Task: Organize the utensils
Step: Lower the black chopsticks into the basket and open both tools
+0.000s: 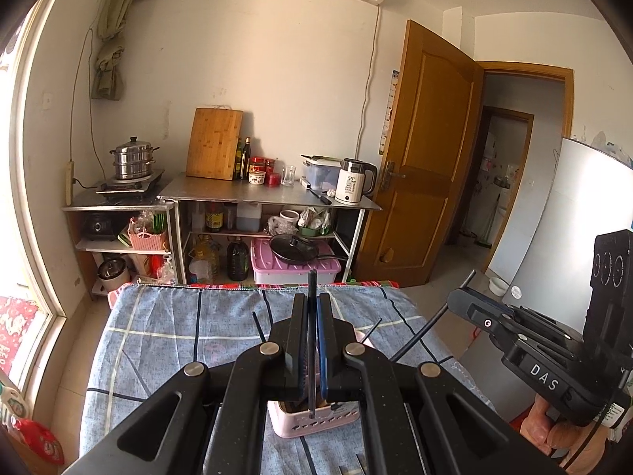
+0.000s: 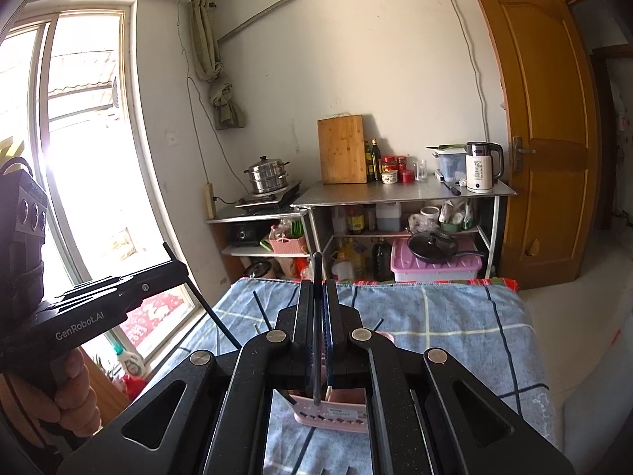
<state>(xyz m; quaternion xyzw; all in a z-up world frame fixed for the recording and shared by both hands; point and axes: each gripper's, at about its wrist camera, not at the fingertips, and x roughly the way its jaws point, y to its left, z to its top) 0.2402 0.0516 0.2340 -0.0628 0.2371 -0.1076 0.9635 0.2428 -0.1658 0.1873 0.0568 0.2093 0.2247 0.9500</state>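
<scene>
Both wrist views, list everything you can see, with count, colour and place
table: one, blue checked cloth, foreground
utensil holder: one, pink, on the table below the grippers
chopsticks: one black stick in each gripper, more standing in the holder
cutting board: one, wooden, leaning on the wall on the steel counter
kettle: one, white, right end of the counter
steamer pot: one, steel, on the cooker at left
frying pan: one, black, on the pink storage box under the counter
door: one, brown, open, right
left gripper: black, shut on a chopstick
right gripper: black, shut on a chopstick
hands: two, one holding each gripper handle
</scene>
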